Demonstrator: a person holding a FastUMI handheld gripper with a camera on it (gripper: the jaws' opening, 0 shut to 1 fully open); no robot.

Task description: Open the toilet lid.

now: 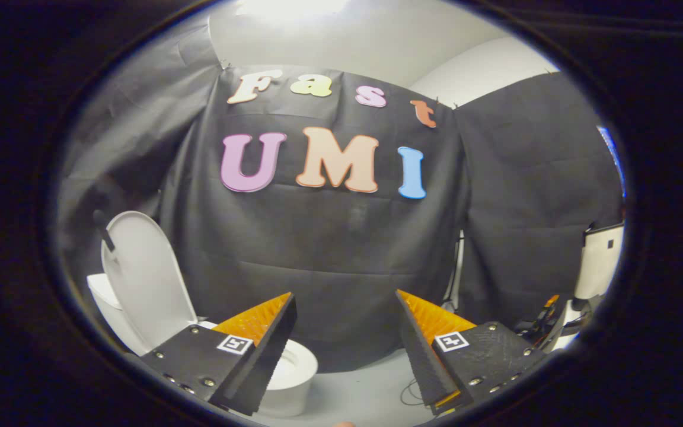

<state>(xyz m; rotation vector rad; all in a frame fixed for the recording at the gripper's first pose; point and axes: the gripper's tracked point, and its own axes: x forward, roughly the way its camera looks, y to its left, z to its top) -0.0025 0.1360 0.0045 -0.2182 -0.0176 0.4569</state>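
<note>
A white toilet (294, 373) stands on the floor, partly hidden behind my left finger. Its lid (146, 279) is raised upright, leaning back against the white tank (104, 293). The seat rim and part of the bowl show just past the left finger. My gripper (344, 296) hangs above and to the right of the toilet, fingers spread wide with nothing between them. It touches neither the lid nor the seat.
Black cloth walls close the booth behind the toilet and to the right. A pale grey floor (371, 385) lies below the fingers with a thin cable on it. Dark equipment (546, 323) and a white box (599, 261) sit at the far right.
</note>
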